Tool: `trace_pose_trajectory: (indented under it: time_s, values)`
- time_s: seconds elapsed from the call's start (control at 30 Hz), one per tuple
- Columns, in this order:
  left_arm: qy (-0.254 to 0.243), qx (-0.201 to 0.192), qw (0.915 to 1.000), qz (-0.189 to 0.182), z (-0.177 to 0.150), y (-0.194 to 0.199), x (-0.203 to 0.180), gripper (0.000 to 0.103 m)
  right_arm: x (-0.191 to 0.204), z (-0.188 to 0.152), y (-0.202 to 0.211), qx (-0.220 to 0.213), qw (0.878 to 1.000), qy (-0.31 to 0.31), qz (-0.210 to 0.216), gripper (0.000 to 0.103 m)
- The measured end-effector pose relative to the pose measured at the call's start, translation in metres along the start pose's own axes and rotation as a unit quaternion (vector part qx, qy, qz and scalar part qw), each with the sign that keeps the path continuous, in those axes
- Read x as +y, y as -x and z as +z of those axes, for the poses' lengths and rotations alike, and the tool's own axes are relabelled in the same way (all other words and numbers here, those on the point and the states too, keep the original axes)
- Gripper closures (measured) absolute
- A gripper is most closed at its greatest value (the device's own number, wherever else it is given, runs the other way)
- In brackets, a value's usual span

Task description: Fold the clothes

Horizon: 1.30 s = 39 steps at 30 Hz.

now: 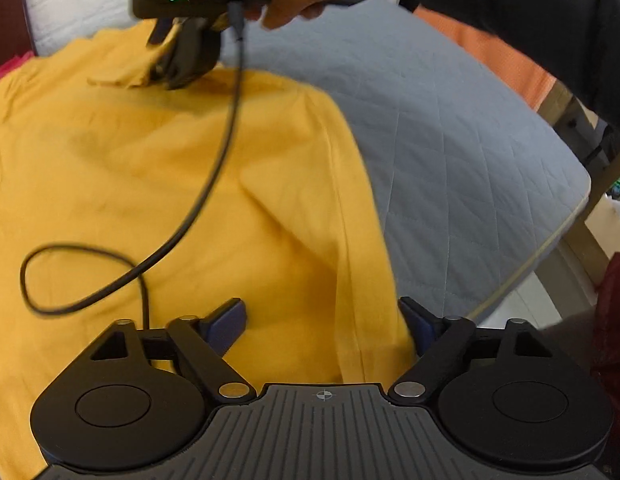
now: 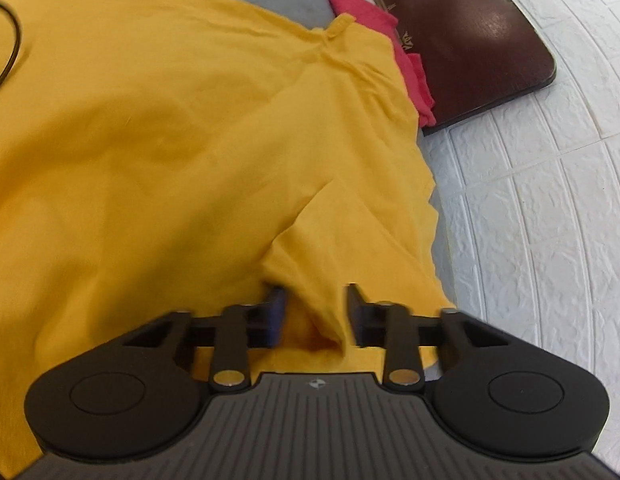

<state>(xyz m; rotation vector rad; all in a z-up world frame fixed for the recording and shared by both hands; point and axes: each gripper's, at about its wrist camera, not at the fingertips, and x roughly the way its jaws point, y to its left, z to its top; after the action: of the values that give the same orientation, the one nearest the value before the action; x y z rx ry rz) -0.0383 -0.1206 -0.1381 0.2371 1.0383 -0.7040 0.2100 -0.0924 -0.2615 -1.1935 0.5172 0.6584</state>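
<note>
Yellow shirt [image 2: 170, 140] beside red cloth [image 2: 373, 20]

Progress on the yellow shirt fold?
Done: yellow shirt lies spread on the grey quilt. In hand: right gripper has a bunched fold of its edge between the fingers; left gripper is open astride the opposite edge, not clamped. Left: no completed fold shows; the red garment is untouched.

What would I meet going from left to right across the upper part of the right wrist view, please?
Black cable → yellow garment → red cloth → dark brown board → white brick-pattern surface.
</note>
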Motion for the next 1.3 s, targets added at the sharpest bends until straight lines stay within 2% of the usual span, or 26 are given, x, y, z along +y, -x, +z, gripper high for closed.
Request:
trace_pose_trajectory:
  time_s: [0.03,0.1,0.13,0.2,0.23,0.27,0.3,0.37,0.4,0.43,0.47,0.57,0.63,0.67,0.73,0.77,0.83,0.9,0.93,1.0,1.03,1.07,1.2,1.3]
  values:
    - [0.000,-0.003,1.0000,0.002,0.002,0.001,-0.001,0.041,-0.004,0.001,-0.002,-0.001,1.000,-0.012,0.001,0.098]
    - [0.002,-0.004,1.0000,0.000,0.009,0.000,0.000,0.075,-0.011,0.001,-0.006,0.003,0.999,-0.040,0.001,0.100]
    - [-0.001,-0.004,1.0000,-0.001,0.012,-0.001,-0.002,0.083,-0.017,-0.001,-0.005,-0.001,0.998,-0.069,-0.001,0.100]
    - [-0.022,-0.006,0.9997,0.006,0.019,-0.006,-0.009,0.089,-0.037,-0.011,0.004,-0.018,0.988,-0.155,-0.009,0.100]
    - [-0.043,-0.008,0.9989,0.018,0.020,-0.009,-0.017,0.089,-0.048,-0.019,0.011,-0.027,0.979,-0.202,-0.018,0.100]
    - [-0.069,-0.010,0.9970,0.033,0.022,-0.014,-0.026,0.089,-0.063,-0.033,0.019,-0.034,0.964,-0.261,-0.033,0.100]
    - [-0.096,-0.012,0.9941,0.048,0.021,-0.016,-0.036,0.089,-0.074,-0.050,0.026,-0.033,0.947,-0.317,-0.050,0.100]
    - [-0.143,-0.015,0.9866,0.077,0.018,-0.021,-0.053,0.089,-0.096,-0.086,0.040,-0.031,0.901,-0.424,-0.086,0.100]
    - [-0.159,-0.016,0.9835,0.085,0.016,-0.023,-0.057,0.088,-0.101,-0.109,0.046,-0.029,0.871,-0.481,-0.095,0.100]
    - [-0.174,-0.018,0.9800,0.094,0.014,-0.024,-0.061,0.086,-0.104,-0.132,0.052,-0.027,0.837,-0.536,-0.103,0.100]
    - [-0.186,-0.019,0.9771,0.101,0.013,-0.025,-0.065,0.081,-0.108,-0.154,0.058,-0.024,0.800,-0.589,-0.110,0.100]
    - [-0.189,-0.018,0.9765,0.103,0.013,-0.025,-0.065,0.078,-0.092,-0.209,0.062,-0.021,0.695,-0.712,-0.094,0.100]
    - [-0.185,-0.014,0.9774,0.101,0.014,-0.025,-0.064,0.078,-0.078,-0.231,0.054,-0.017,0.650,-0.756,-0.077,0.100]
    - [-0.182,-0.012,0.9782,0.099,0.014,-0.025,-0.064,0.078,-0.072,-0.238,0.048,-0.017,0.634,-0.770,-0.068,0.100]
    - [-0.155,-0.001,0.9849,0.077,0.020,-0.023,-0.056,0.076,-0.064,-0.246,0.040,-0.027,0.608,-0.792,-0.057,0.100]
    - [-0.136,0.006,0.9889,0.060,0.024,-0.020,-0.050,0.071,-0.065,-0.247,0.040,-0.034,0.601,-0.797,-0.055,0.100]
    - [-0.081,0.023,0.9964,0.005,0.033,-0.016,-0.034,0.067,-0.071,-0.244,0.039,-0.034,0.600,-0.798,-0.052,0.100]
    - [-0.022,0.035,0.9973,-0.061,0.040,-0.017,-0.017,0.068,-0.078,-0.239,0.040,-0.030,0.604,-0.795,-0.053,0.100]
    - [0.008,0.039,0.9944,-0.098,0.042,-0.017,-0.009,0.068,-0.082,-0.236,0.041,-0.031,0.608,-0.792,-0.053,0.100]
    - [0.062,0.045,0.9830,-0.167,0.040,-0.017,0.005,0.068,-0.094,-0.223,0.047,-0.039,0.630,-0.774,-0.055,0.100]
    - [0.077,0.045,0.9788,-0.184,0.037,-0.016,0.010,0.068,-0.099,-0.216,0.050,-0.043,0.641,-0.764,-0.057,0.100]
    - [0.092,0.044,0.9744,-0.200,0.034,-0.016,0.016,0.068,-0.106,-0.205,0.052,-0.046,0.662,-0.746,-0.059,0.100]
    - [0.150,0.028,0.9570,-0.246,0.015,-0.008,0.037,0.068,-0.131,-0.137,0.048,-0.044,0.773,-0.628,-0.075,0.100]
    - [0.186,0.004,0.9507,-0.248,-0.001,0.007,0.053,0.068,-0.133,-0.075,0.034,-0.038,0.850,-0.519,-0.079,0.100]
